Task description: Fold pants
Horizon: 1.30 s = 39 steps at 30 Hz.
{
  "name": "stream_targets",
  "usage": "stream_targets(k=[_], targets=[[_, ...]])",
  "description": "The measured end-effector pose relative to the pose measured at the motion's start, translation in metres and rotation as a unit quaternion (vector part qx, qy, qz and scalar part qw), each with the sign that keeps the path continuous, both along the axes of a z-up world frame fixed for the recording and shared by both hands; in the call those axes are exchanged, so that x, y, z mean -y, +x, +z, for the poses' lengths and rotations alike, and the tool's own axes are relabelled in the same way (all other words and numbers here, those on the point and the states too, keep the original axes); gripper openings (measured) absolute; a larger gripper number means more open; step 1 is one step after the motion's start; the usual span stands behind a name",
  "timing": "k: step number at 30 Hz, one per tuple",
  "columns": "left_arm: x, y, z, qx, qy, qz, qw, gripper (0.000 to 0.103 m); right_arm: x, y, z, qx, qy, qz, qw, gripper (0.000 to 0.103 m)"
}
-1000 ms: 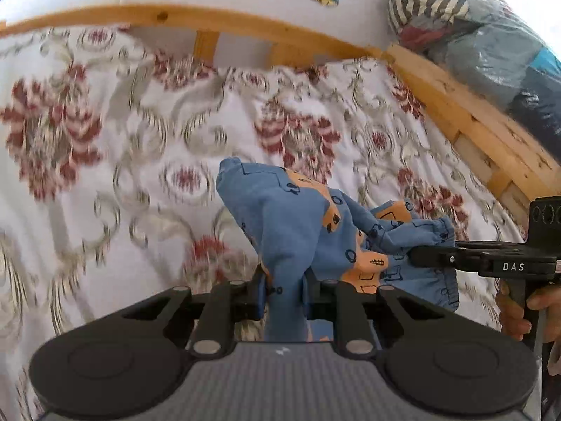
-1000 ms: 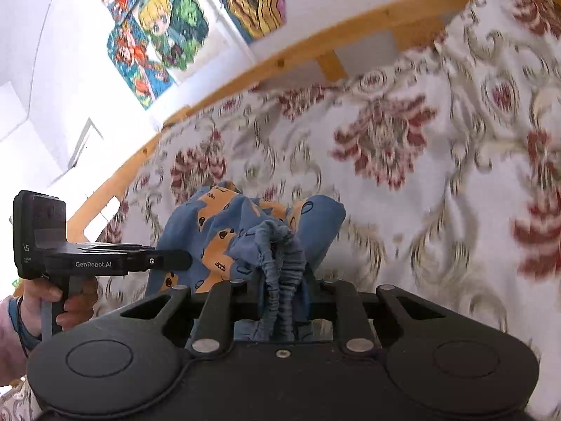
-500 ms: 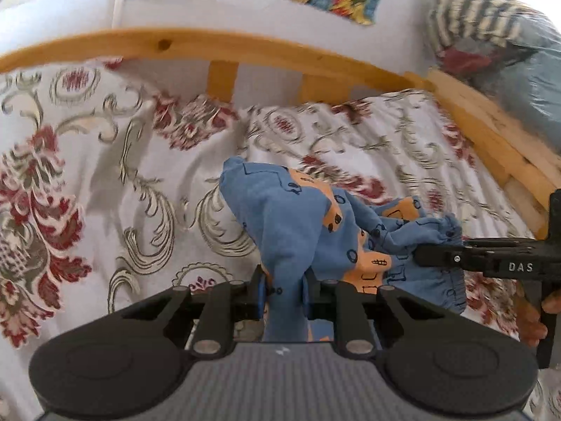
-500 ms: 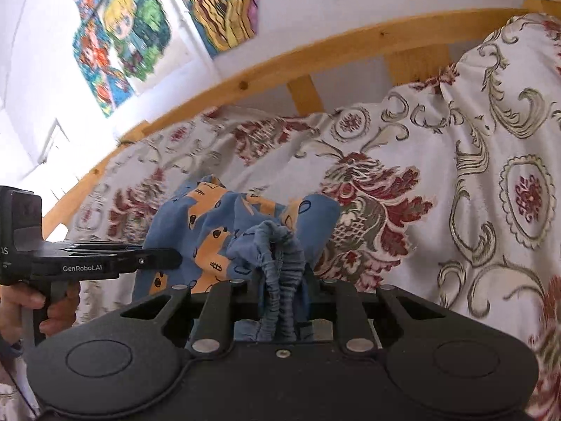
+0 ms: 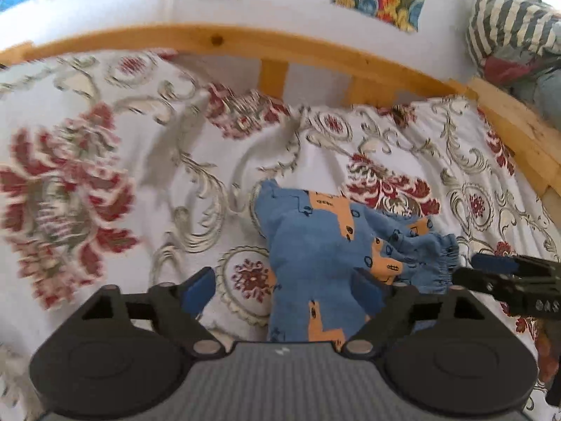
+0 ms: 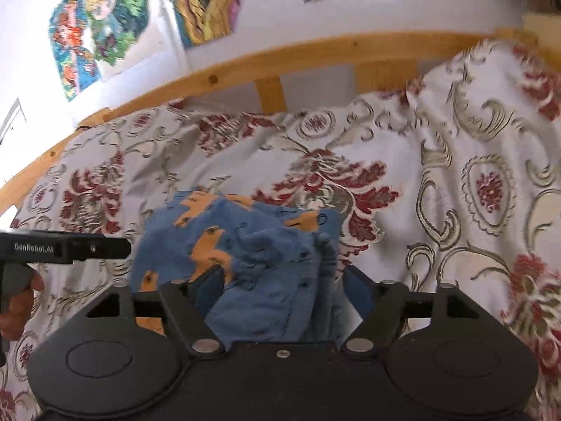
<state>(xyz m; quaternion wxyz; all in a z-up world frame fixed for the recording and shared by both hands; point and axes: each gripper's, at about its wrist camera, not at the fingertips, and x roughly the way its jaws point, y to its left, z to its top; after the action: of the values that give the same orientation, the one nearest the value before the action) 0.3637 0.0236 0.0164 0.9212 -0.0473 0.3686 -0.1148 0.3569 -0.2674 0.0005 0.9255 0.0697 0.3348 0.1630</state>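
The bed [image 5: 105,182], under its floral cover, carries everything, so I place things from the pants [image 5: 315,256]: a small blue pair with orange figures, bunched in a loose heap on the cover, well short of the wooden rail [image 5: 280,45] beyond them.

My left hand-held gripper [image 5: 280,287] is opening, its blue pads spread wide with one leg of the pants lying between them, unpressed. My right hand-held gripper [image 6: 280,291] is opening too, the gathered waistband slack between its fingers.

My worry is that the heap settles crumpled, not flat: the cloth is released in a bunch, so layers may slump over one another and hide the edges I need for a clean fold. Fabric could also catch on a pad as I draw back and drag the pile askew. The soft, rumpled cover gives little support for smoothing.

Readable writing: "GenRobot.AI" on the left gripper's side as seen from the right wrist; "DAS", faintly, on the right gripper seen from the left wrist.
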Motion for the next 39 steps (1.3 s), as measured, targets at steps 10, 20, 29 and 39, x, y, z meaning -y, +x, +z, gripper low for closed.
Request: stream_targets(k=[10, 20, 29, 39], targets=[[-0.009, -0.136, 0.026, 0.068, 0.025, 0.045, 0.9963, 0.103, -0.027, -0.127, 0.035, 0.069, -0.014, -0.019, 0.997, 0.102], [-0.009, -0.247, 0.005, 0.067, 0.066, 0.059, 0.9938, 0.103, -0.044, -0.246, 0.031, 0.081, -0.03, -0.045, 0.995, 0.102], [-0.005, -0.276, -0.015, 0.064, 0.061, 0.053, 0.9947, 0.103, -0.042, -0.273, 0.016, 0.066, -0.036, -0.054, 0.996, 0.102], [-0.003, -0.272, -0.016, 0.065, 0.061, 0.045, 0.995, 0.103, -0.039, -0.269, 0.009, 0.049, -0.02, -0.056, 0.997, 0.102]])
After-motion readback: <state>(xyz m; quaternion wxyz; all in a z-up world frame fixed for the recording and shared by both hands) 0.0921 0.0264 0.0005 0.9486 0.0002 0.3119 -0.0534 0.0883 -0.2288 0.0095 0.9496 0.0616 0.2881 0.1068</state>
